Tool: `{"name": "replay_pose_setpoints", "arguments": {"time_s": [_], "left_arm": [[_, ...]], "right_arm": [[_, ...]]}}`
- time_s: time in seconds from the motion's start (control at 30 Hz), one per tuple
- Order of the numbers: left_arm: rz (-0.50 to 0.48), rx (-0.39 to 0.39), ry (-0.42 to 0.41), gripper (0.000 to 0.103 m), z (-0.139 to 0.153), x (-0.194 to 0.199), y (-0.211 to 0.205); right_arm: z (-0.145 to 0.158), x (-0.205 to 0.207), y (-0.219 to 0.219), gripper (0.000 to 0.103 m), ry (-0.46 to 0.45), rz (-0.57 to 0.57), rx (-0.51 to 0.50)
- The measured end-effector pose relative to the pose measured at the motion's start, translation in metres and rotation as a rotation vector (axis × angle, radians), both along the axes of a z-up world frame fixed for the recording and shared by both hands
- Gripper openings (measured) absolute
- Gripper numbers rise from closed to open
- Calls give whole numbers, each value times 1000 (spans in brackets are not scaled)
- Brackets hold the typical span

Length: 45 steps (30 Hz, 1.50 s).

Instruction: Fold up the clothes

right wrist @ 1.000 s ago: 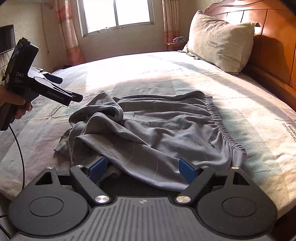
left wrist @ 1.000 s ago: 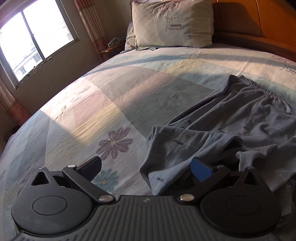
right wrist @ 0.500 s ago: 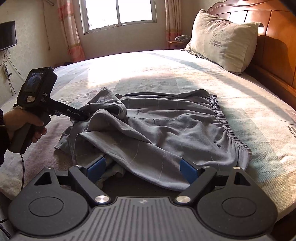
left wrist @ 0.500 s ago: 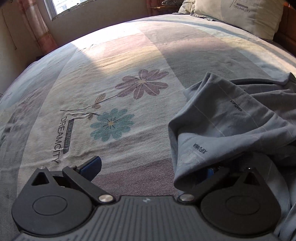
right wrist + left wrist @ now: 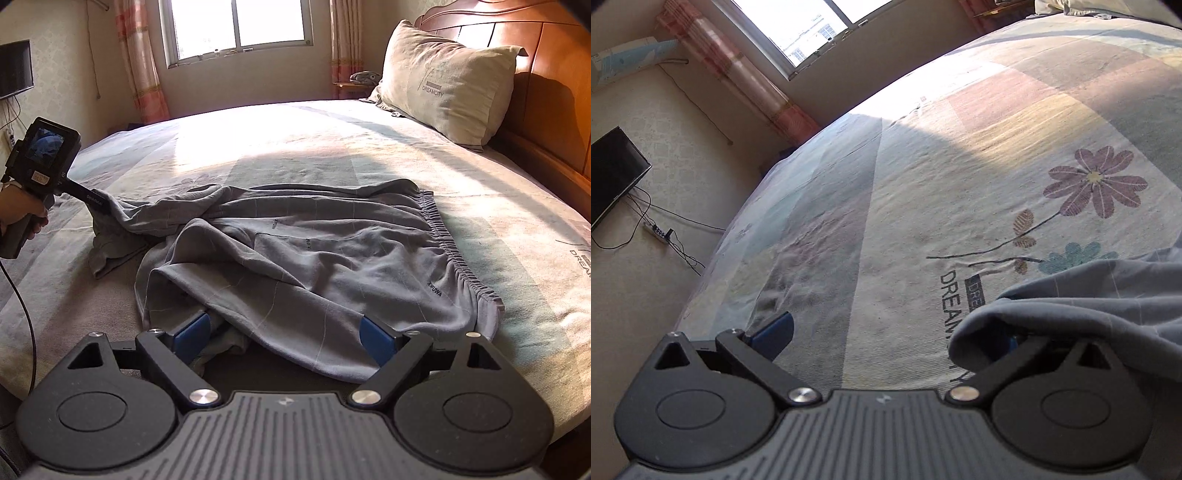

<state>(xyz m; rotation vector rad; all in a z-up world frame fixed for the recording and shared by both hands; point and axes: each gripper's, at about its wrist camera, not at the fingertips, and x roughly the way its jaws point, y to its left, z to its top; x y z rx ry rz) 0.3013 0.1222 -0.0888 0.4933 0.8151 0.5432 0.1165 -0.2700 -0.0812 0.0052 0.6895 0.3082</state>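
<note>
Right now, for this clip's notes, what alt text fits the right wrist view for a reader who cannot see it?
Grey shorts with an elastic waistband lie rumpled on a bed sheet, their near hem between the open blue pads of the right gripper. At far left a hand holds the left gripper, its tip hooked under one leg of the shorts. A pillow leans on the wooden headboard.

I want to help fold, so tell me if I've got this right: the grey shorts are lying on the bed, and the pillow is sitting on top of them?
Not quite. The grey shorts do lie on the bed, but the pillow isn't on top of them. It leans against the wooden headboard, well apart from the shorts. The right wrist view shows this.
</note>
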Motion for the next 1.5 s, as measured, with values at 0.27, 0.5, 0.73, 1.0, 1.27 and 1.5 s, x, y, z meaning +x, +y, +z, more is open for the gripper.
{"name": "replay_pose_setpoints", "arguments": {"time_s": [0.27,0.5,0.73,1.0,1.27,1.5], "left_arm": [[8,85,-31,102,9,29,44],[-122,-154,76,102,-13,15,30],[-156,-221,79,103,-27,-19,10],[-92,-135,117,103,-20,-44,45],[-361,-182,107,102,-17,-59,-6],[-455,-29,112,103,-39,-56,-35]], "right_arm": [[-6,5,12,91,23,6,-27],[-6,4,27,91,27,31,-53],[0,-2,37,91,15,50,-68],[7,-12,40,91,-6,52,-70],[10,-19,55,91,-12,94,-79],[20,-15,67,100,-51,151,-130]]}}
